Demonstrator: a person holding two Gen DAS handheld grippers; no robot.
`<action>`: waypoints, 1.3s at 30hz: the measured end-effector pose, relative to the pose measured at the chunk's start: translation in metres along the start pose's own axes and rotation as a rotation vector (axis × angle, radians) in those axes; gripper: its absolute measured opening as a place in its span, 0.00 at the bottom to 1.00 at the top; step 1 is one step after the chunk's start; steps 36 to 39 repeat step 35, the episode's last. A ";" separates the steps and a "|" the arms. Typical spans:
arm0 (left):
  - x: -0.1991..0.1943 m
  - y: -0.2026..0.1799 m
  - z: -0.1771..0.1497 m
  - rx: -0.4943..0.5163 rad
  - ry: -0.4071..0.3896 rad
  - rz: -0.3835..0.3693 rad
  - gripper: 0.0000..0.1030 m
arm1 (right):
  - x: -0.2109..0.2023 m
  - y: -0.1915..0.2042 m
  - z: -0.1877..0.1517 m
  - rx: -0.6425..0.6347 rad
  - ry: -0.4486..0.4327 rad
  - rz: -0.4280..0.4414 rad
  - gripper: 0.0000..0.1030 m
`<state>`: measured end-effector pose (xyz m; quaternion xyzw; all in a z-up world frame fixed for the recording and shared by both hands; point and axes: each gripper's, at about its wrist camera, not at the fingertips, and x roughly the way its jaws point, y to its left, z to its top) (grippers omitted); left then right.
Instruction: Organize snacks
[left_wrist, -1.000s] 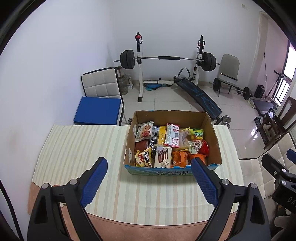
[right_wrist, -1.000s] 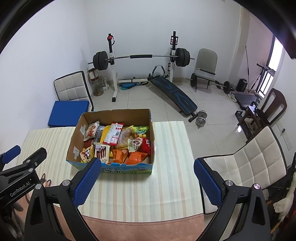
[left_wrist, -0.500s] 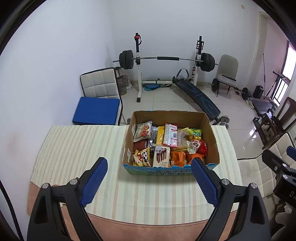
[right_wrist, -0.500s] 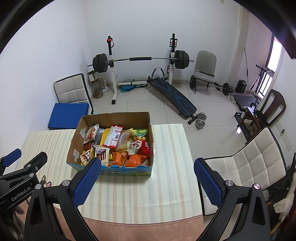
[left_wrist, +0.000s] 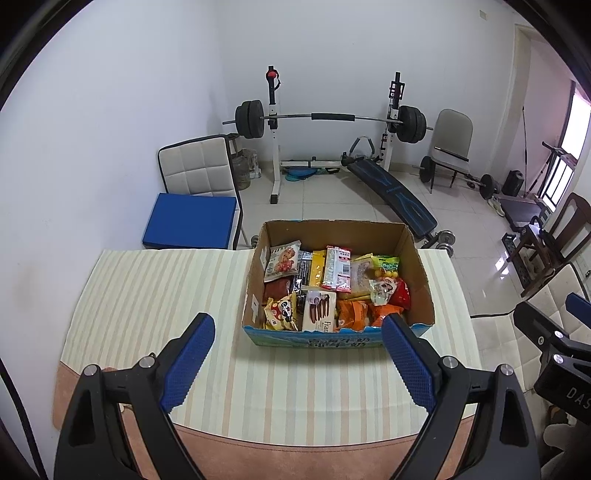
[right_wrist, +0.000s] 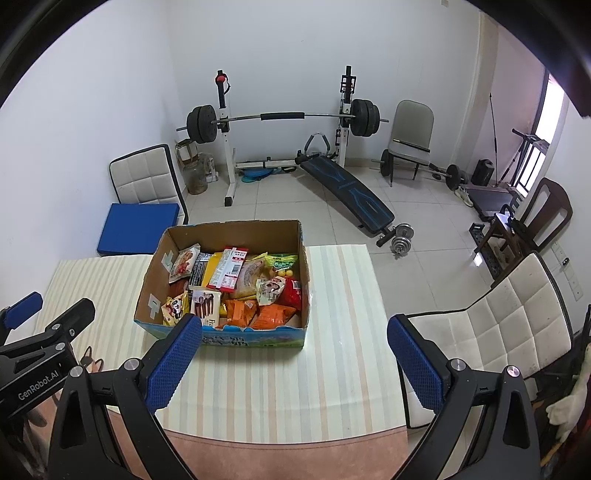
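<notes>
My left gripper (left_wrist: 295, 332) and right gripper (right_wrist: 295, 338), both spread wide and empty, hover short of the snack-filled cardboard box (left_wrist: 338, 338) on the striped table (left_wrist: 147, 295), which lies squarer ahead of my left

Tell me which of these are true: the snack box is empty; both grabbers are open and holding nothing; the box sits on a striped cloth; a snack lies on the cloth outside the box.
1. The cardboard box is empty. False: it is full of snack packets.
2. The left gripper and right gripper are open and hold nothing. True.
3. The box sits on a striped tablecloth. True.
4. A snack lies on the cloth outside the box. False: all visible snacks are inside the box.
</notes>
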<state>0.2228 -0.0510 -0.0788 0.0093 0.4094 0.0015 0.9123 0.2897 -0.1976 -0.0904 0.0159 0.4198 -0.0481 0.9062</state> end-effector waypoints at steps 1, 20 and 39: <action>-0.001 0.000 0.000 0.002 0.000 -0.001 0.90 | 0.000 0.000 -0.001 0.001 0.000 -0.001 0.99; -0.006 -0.005 -0.006 0.011 0.005 -0.018 0.90 | -0.004 0.000 -0.006 0.002 -0.004 -0.004 0.99; -0.010 -0.005 -0.002 0.018 0.004 -0.030 0.90 | -0.007 -0.002 -0.006 0.006 0.000 0.002 0.99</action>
